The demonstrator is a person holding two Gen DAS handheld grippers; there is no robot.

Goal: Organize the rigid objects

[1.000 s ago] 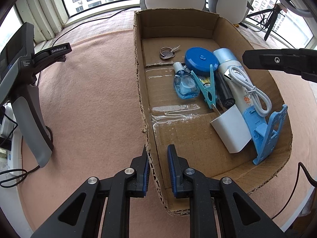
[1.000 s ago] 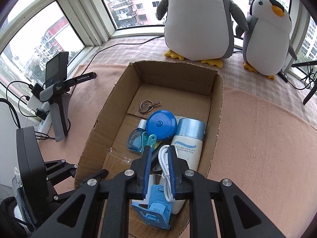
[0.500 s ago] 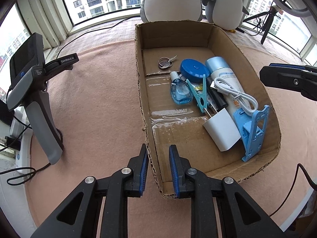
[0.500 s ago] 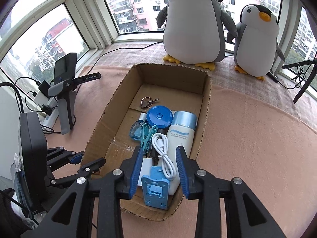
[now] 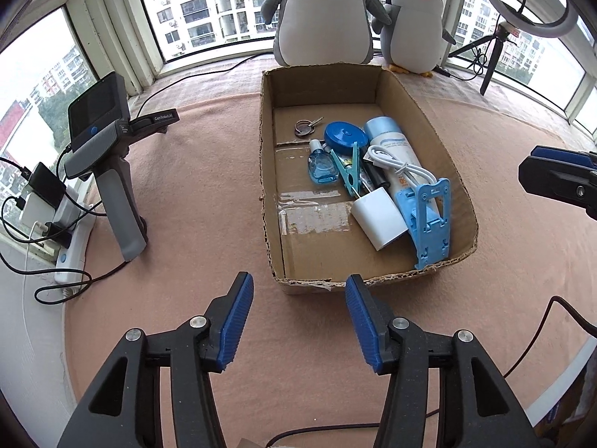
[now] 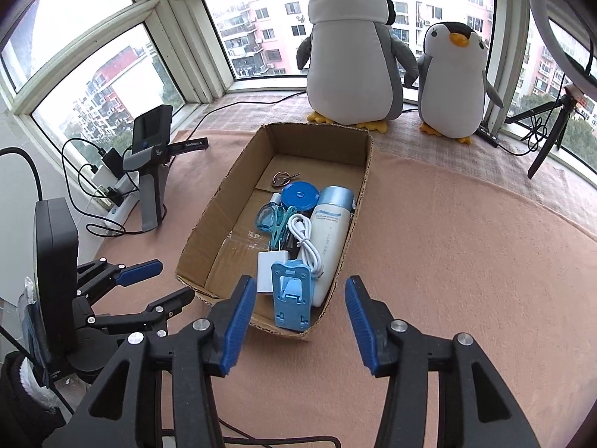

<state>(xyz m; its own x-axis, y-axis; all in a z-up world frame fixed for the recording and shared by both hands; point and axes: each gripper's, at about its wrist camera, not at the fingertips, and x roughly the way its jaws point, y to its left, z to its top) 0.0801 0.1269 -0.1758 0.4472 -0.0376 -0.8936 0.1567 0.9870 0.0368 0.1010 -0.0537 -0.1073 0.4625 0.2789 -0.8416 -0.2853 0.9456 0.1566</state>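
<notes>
- Left gripper (image 5: 296, 319): jaws spread wide, nothing held between the blue pads; it is held above the pink cloth (image 5: 194, 194), just short of the near wall of the cardboard box (image 5: 266, 171).
- Right gripper (image 6: 296, 321): jaws also spread wide and empty; the box's near right corner is seen straight ahead of the gap, just past the fingertips.
- In the right wrist view, the left gripper is seen low to the left of the right jaws, beside the box's near left corner.
- All task items are seen inside the box, ahead of both jaw pairs, bunched toward its right wall.
- Nearest the jaws: a blue folding phone stand (image 6: 291, 298), propped against the near wall, with a white charger block (image 5: 378, 220) just left of it, touching.
- A white cable (image 6: 306, 239) is coiled on a white tube with a pale blue cap (image 6: 332, 235), which lies along the right wall.
- Left of the tube: a teal clothes peg (image 5: 350, 173), a small blue bottle (image 5: 321, 166), and a round blue disc-shaped case (image 5: 345, 135) farther out.
- A key ring with keys (image 5: 304, 127) lies farthest from the jaws, apart from the cluster.
- A dark item is partly hidden under the cable and peg; its type cannot be told.
- Beyond the box: two penguin plush toys (image 6: 352, 48). Left of the left jaws: a spare handheld gripper (image 5: 108, 153), standing upright.
</notes>
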